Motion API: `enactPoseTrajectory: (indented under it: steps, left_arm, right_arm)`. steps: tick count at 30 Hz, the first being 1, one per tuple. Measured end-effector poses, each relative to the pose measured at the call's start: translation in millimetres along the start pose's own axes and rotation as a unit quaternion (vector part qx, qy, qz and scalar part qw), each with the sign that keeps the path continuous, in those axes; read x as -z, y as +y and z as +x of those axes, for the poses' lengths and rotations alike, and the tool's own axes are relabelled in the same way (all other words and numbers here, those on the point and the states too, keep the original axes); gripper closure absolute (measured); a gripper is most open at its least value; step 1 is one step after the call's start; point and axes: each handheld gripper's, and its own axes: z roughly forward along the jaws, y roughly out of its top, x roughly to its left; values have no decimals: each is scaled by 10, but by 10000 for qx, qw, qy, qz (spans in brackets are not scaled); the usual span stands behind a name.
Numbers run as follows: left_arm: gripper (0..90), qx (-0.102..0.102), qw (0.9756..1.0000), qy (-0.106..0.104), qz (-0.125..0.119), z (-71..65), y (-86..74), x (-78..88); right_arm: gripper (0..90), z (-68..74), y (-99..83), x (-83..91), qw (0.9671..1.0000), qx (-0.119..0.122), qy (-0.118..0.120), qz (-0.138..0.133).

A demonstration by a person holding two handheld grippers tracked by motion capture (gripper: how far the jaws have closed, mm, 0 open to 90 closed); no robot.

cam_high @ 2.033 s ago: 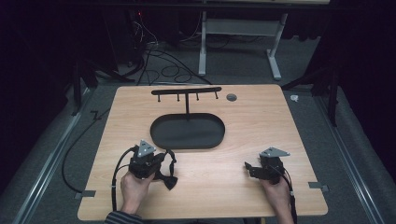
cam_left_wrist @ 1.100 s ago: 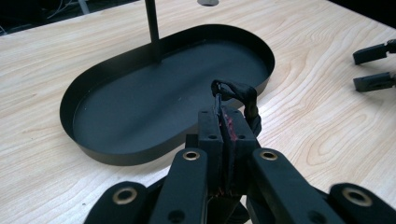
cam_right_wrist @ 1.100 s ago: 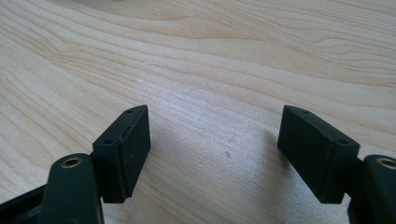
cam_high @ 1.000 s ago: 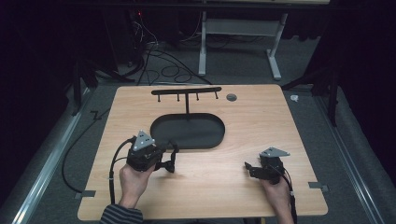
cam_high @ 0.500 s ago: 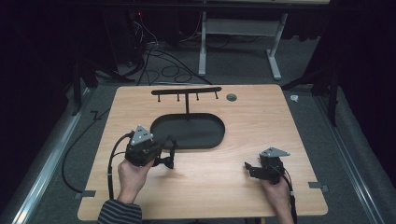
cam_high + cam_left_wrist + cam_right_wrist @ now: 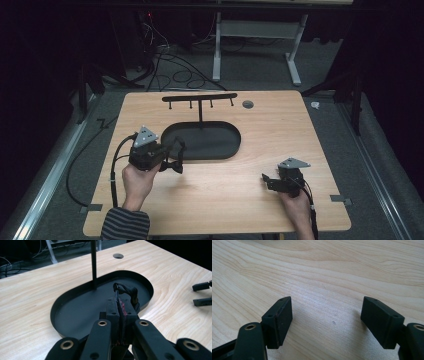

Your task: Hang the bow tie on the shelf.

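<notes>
Jaws of the left gripper [image 6: 119, 312] are pressed together on a small dark looped object [image 6: 126, 291], seemingly a thin strap or cord; what it is exactly cannot be told. The pads [image 6: 112, 312] pinch its lower end, and the loop sticks out past their tips, curling over the black oval tray [image 6: 75, 312]. In the high view the left gripper [image 6: 172, 161] sits at the tray's near-left rim [image 6: 170, 131], with the looped object [image 6: 176, 146] hanging at its front just beside that rim. A thin upright post [image 6: 93, 262] rises from the tray's far side and carries a crossbar with pegs [image 6: 200, 97].

The right gripper [image 6: 327, 320] stands with its jaws wide apart, nothing between them; bare wooden table [image 6: 324, 277] lies under the gap. In the high view the right gripper [image 6: 267, 181] rests on the table well to the near right of the tray, clear of its rim, pointing left.
</notes>
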Motion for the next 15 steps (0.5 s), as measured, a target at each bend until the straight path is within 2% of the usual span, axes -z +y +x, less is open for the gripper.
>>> enactPoseTrajectory:
  steps: [4,12,15]
  left_arm:
    - [875,29,9999,16,-132,47,74,2]
    - [875,-74,9998,134,-113,86,193,-25]
    - [875,-55,9998,147,-143,102,210,-38]
  right_arm:
    - [266,1,0,0,10000,-6,-1,1]
    - [266,0,0,0,10000,0,-1,0]
    - [265,1,0,0,10000,8,2,1]
